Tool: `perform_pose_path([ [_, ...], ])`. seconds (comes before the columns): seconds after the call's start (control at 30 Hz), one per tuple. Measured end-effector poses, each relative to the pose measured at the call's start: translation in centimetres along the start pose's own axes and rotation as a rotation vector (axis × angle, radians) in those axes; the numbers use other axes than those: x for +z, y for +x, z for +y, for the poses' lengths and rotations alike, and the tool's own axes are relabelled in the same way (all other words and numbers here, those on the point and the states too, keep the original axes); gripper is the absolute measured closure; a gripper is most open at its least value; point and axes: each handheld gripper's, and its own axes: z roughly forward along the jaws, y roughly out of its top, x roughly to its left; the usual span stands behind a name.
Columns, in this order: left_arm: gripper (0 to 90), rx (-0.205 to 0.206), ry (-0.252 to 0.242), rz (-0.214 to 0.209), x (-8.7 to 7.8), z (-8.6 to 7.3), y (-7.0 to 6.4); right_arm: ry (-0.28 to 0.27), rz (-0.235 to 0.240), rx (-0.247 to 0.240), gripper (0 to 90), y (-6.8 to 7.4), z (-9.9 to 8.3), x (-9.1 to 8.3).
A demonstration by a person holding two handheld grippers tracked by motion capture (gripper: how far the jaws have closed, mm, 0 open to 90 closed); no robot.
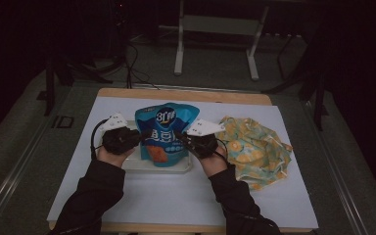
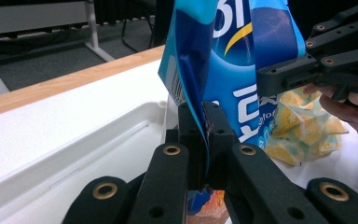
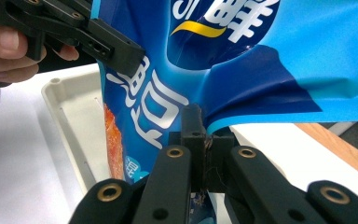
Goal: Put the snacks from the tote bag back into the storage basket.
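Note:
A blue snack bag [image 1: 165,134] with white lettering and an orange picture hangs over a white tray [image 1: 181,167], held up between both grippers. My left gripper [image 1: 139,137] is shut on the bag's left edge. In the left gripper view its jaws [image 2: 199,120] pinch the bag's [image 2: 233,56] seam. My right gripper [image 1: 181,138] is shut on the right edge. In the right gripper view it [image 3: 205,135] clamps the bag's [image 3: 242,51] side fold. Each gripper view also shows the other gripper [image 2: 272,77] [image 3: 128,53] on the bag's far edge.
A yellow flower-patterned fabric bag [image 1: 257,149] lies crumpled to the right of the tray on the white table cover [image 1: 176,196]. The tray [image 2: 74,154] [image 3: 70,121] sits under the snack bag. The table's wooden edge [image 1: 186,94] runs along the back, with a metal frame beyond.

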Motion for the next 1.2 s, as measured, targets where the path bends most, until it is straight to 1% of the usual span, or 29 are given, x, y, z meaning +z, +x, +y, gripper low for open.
perform_pose_path([
  [0.2, 89.1, -0.009, -0.002, -0.011, 0.2, -0.9, 0.2, 0.011, 0.008, 0.0, 89.4, 0.1, -0.6, 0.3],
  [0.3, 89.1, -0.012, -0.013, -0.019, 0.1, -1.1, 0.3, 0.003, 0.014, 0.004, 89.4, 0.2, -0.9, 0.3],
  [0.43, 88.7, -0.026, -0.023, -0.04, 0.0, -1.4, 0.6, 0.001, 0.02, 0.002, 89.4, 0.3, -1.0, 0.3],
  [0.57, 88.4, -0.016, -0.023, -0.029, -0.1, -1.5, 0.4, 0.002, 0.024, 0.003, 89.1, 0.3, -0.9, 0.3],
  [0.63, 88.1, -0.017, -0.021, -0.03, -0.2, -1.5, 0.4, 0.003, 0.029, 0.012, 88.9, 0.3, -0.9, 0.3],
  [0.8, 87.5, -0.005, -0.016, -0.035, -0.2, -1.4, 0.4, 0.002, 0.041, 0.026, 88.3, 0.0, -1.0, 0.1],
  [0.9, 85.9, -0.003, -0.017, -0.036, -0.3, -1.5, 0.4, 0.004, 0.039, 0.021, 87.8, 0.1, -1.0, 0.1],
  [0.97, 83.1, -0.008, -0.023, -0.036, -0.5, -1.5, 0.4, 0.001, 0.041, 0.024, 86.4, 0.0, -0.9, 0.0],
  [1.0, 82.0, -0.006, -0.031, -0.031, -0.6, -1.5, 0.4, 0.0, 0.042, 0.03, 84.9, 0.0, -0.9, 0.0],
  [1.03, 78.1, -0.006, -0.042, -0.017, -0.7, -1.5, 0.4, -0.008, 0.039, 0.034, 82.1, 0.0, -0.9, -0.1],
  [1.1, 71.1, -0.024, -0.06, -0.017, -1.0, -1.4, 0.4, -0.01, 0.044, 0.042, 75.0, -0.2, -0.8, -0.2],
  [1.13, 66.5, -0.021, -0.066, -0.009, -1.1, -1.4, 0.3, -0.011, 0.048, 0.047, 71.2, -0.3, -0.7, -0.3],
  [1.17, 60.9, -0.025, -0.066, -0.018, -1.2, -1.4, 0.4, -0.014, 0.05, 0.05, 66.5, -0.3, -0.6, -0.3],
  [1.2, 58.6, -0.028, -0.066, -0.023, -1.3, -1.3, 0.4, -0.015, 0.049, 0.048, 61.8, -0.4, -0.6, -0.4],
])
